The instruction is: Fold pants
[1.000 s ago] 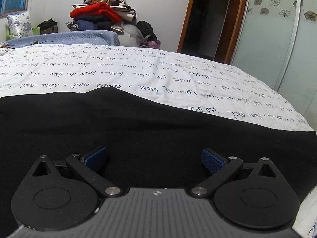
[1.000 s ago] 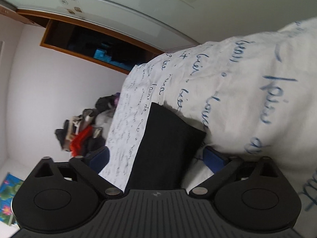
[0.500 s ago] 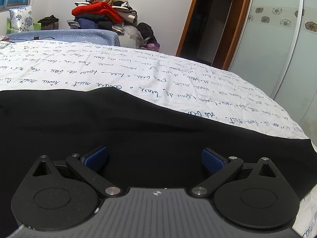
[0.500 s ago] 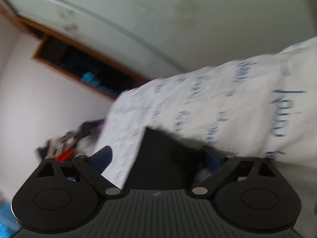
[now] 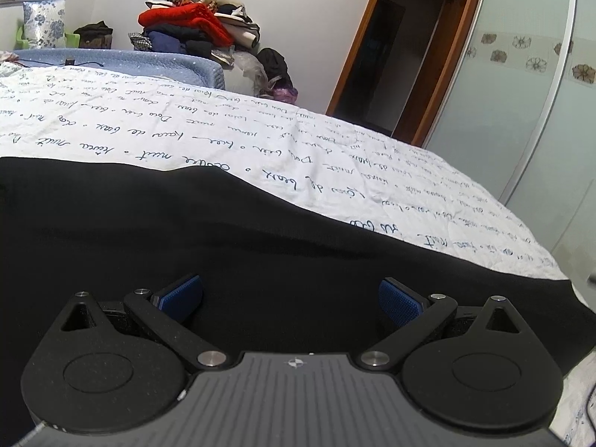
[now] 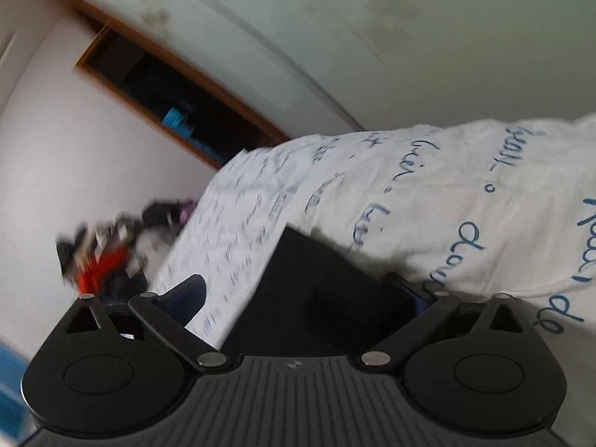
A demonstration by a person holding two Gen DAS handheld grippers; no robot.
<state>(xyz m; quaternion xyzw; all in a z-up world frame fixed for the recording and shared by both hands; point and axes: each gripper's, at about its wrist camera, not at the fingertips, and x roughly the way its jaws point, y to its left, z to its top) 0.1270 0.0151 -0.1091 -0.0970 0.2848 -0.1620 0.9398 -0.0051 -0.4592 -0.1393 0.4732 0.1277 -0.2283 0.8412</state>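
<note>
Left wrist view has my left fingers [image 5: 291,300] spread wide over the black pants [image 5: 186,246], which lie flat across the near side of the bed [image 5: 223,138] with its white, script-printed sheet. Nothing sits between these two blue pads; they hover just above the cloth, and whether they brush it I cannot tell. Beyond the bed are a pile of clothes [image 5: 193,26] against the wall and a doorway [image 5: 387,48].

My right fingers [image 6: 298,290] are rolled sideways, so the bed stands tilted in that view and the picture is smeared with motion. They too gape wide, straddling a narrow end of the pants [image 6: 316,290] near the sheet's edge. The cloth runs between the pads, and the far pad looks close against it, but I have not closed on anything.

I judge the step in hand to be taking hold for a fold. To do it well I should settle the right side before pinching, catch all layers at the edge and not the sheet beneath, and take a matching edge with the left so both ends lift level. Dark cloth hides its own seams, so I would go by the outline against the white.
</note>
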